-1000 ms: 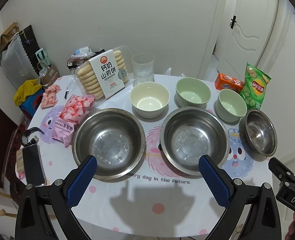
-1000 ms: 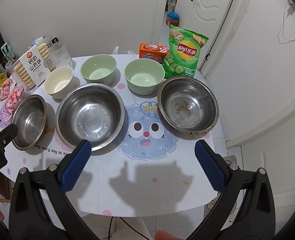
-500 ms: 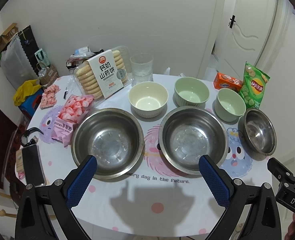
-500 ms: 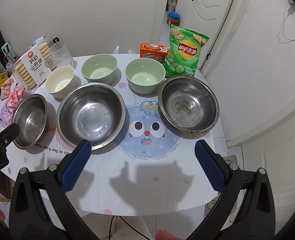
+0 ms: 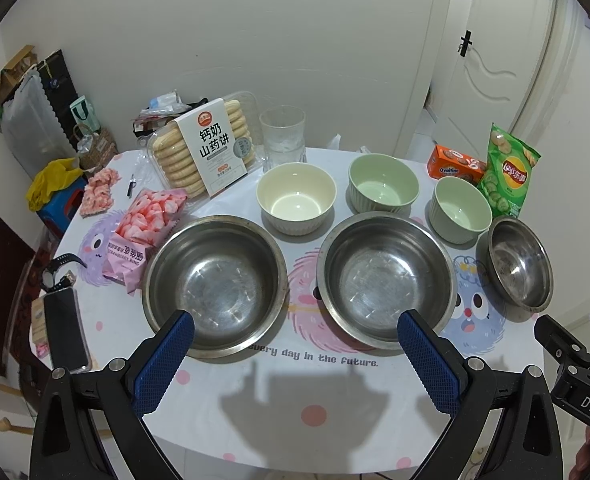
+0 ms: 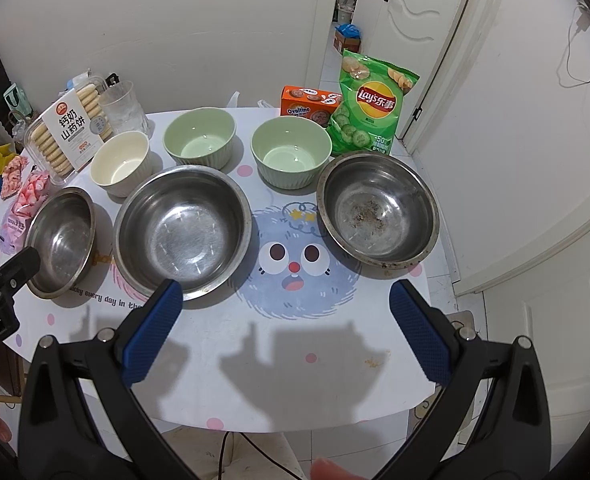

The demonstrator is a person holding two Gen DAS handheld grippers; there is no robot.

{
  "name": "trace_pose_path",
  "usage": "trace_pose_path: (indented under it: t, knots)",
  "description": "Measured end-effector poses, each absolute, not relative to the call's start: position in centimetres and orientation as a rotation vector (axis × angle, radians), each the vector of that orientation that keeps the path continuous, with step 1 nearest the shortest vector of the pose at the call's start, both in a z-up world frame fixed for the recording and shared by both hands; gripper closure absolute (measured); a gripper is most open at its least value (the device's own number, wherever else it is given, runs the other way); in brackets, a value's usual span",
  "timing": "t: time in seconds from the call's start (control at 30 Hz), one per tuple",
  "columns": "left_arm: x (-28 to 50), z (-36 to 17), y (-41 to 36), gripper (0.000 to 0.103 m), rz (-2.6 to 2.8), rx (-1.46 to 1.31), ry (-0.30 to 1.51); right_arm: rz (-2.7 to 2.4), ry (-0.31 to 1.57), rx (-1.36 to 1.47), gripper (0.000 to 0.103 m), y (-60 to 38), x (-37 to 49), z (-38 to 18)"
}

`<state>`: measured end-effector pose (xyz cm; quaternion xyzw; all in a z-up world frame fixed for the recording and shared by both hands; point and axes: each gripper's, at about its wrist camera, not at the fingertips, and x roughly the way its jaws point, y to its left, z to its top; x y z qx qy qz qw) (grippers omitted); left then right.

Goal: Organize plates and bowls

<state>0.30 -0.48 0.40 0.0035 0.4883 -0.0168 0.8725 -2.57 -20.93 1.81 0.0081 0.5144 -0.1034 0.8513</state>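
you are standing over a small white tabletop (image 5: 279, 408) with cartoon monsters printed on it, pushed against a pale wall beside a white door. 6 bowls are sitting on it in 2 rows, none stacked yet, so the organizing is looking unstarted. in the near row, 3 steel bowls: the left steel bowl (image 5: 215, 284), the middle steel bowl (image 5: 387, 280) and the right steel bowl (image 6: 379, 212). behind them are sitting the cream bowl (image 5: 297, 196) and 2 green bowls (image 6: 199, 136) (image 6: 291, 150).

your left tongs (image 5: 295, 356) are hanging wide apart and empty, with the left and middle steel bowls just ahead, 1 before each fingertip. your right tongs (image 6: 287, 320) are likewise spread and holding nothing, with the right steel bowl ahead and slightly right. the right steel bowl is lying nearer your right hand, so that hand is probably best placed for it.

only the right wrist view is showing dark crumbs in the right steel bowl; the left wrist view is squeezing that bowl against its edge. only the left wrist view is showing the phone (image 5: 65, 328) near the tabletop's left edge.
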Motion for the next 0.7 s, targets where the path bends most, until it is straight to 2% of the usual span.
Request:
trace_pose_path:
  t: [0.7]
  knots:
    - [-0.7,0.5,-1.0,0.000,-0.044,0.007,1.018,-0.218,1.084,0.019,0.000,-21.2,-2.1,1.8]
